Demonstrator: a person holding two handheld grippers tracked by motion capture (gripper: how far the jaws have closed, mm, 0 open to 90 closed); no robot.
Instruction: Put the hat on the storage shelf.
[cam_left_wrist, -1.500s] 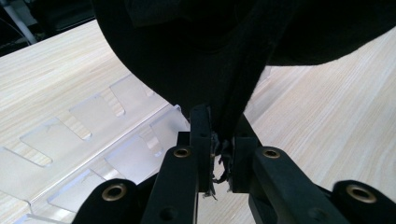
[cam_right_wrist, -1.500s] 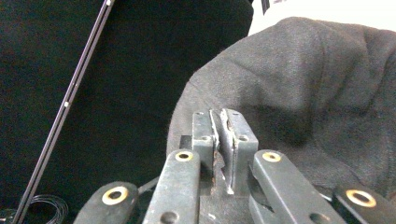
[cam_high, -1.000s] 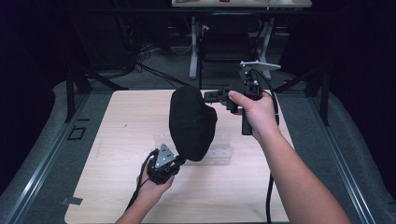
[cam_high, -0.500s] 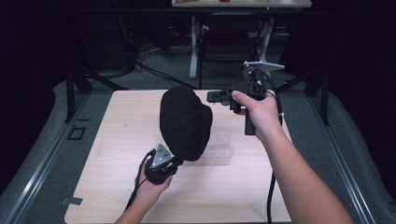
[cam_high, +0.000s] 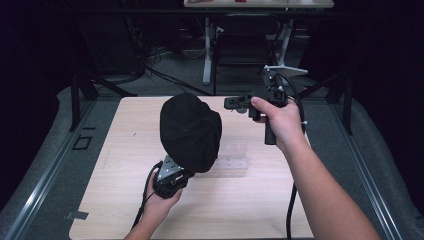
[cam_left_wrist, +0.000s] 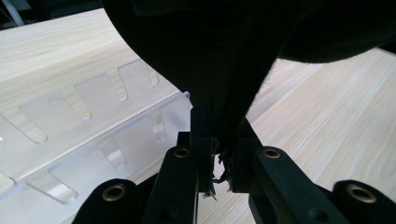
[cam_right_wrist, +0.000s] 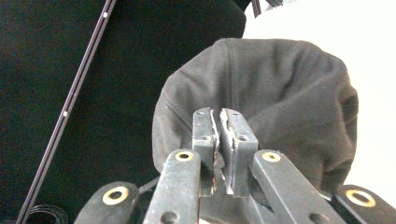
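You are swinging the black cap (cam_high: 190, 132), pinched in your left gripper (cam_left_wrist: 218, 154), toward ten o'clock, away from your empty, closed right gripper (cam_high: 231, 103), so the hand-over looks unfinished.

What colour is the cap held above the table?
Black cap; the high view shows it best.

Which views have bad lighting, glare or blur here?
High view: table lit, surroundings dark, black cap shows little detail. Right gripper view: background at the upper right washed out white, cap fabric sharp. Left gripper view: cap underexposed, clear plastic rack slightly glary.
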